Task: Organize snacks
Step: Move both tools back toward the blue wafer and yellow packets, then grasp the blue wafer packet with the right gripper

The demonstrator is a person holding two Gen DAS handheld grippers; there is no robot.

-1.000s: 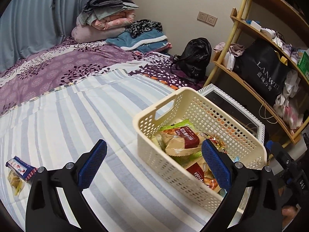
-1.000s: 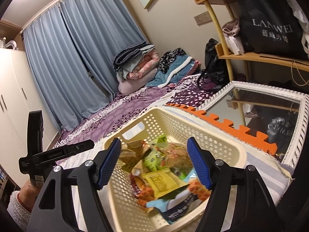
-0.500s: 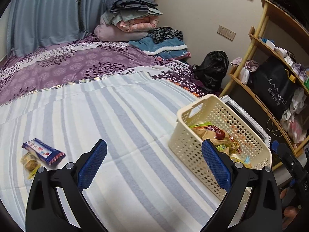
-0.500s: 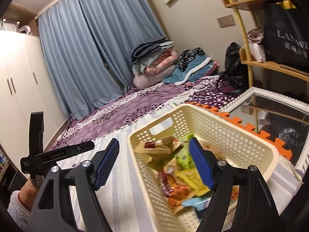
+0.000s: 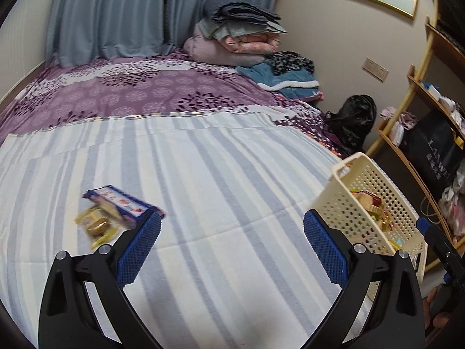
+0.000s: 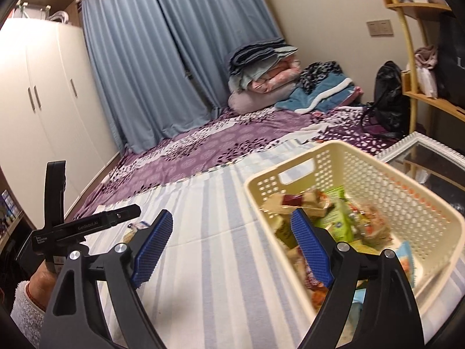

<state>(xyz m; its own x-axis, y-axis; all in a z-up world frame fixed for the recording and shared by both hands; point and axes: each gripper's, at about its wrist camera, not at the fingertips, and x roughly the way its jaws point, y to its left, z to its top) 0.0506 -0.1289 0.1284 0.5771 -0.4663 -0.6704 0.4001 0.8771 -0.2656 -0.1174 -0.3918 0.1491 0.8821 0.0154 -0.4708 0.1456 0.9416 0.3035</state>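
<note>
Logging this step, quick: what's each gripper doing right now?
Left gripper: open, holding nothing, above the striped sheet.
Right gripper: jaws opening, nothing between them, beside the basket.

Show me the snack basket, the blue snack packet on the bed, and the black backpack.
snack basket [image 6: 293,171]: right wrist view, near wall by the handle slot.
blue snack packet [image 5: 122,202]: left wrist view, middle of its printed face.
black backpack [image 5: 353,119]: left wrist view, its front.

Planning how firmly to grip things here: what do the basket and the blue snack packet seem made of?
Basket: looks like rigid cream plastic, matte, with moulded rows of holes and a cut-out handle. Blue snack packet: probably thin printed plastic film, slightly glossy; motion blur leaves this uncertain.
</note>
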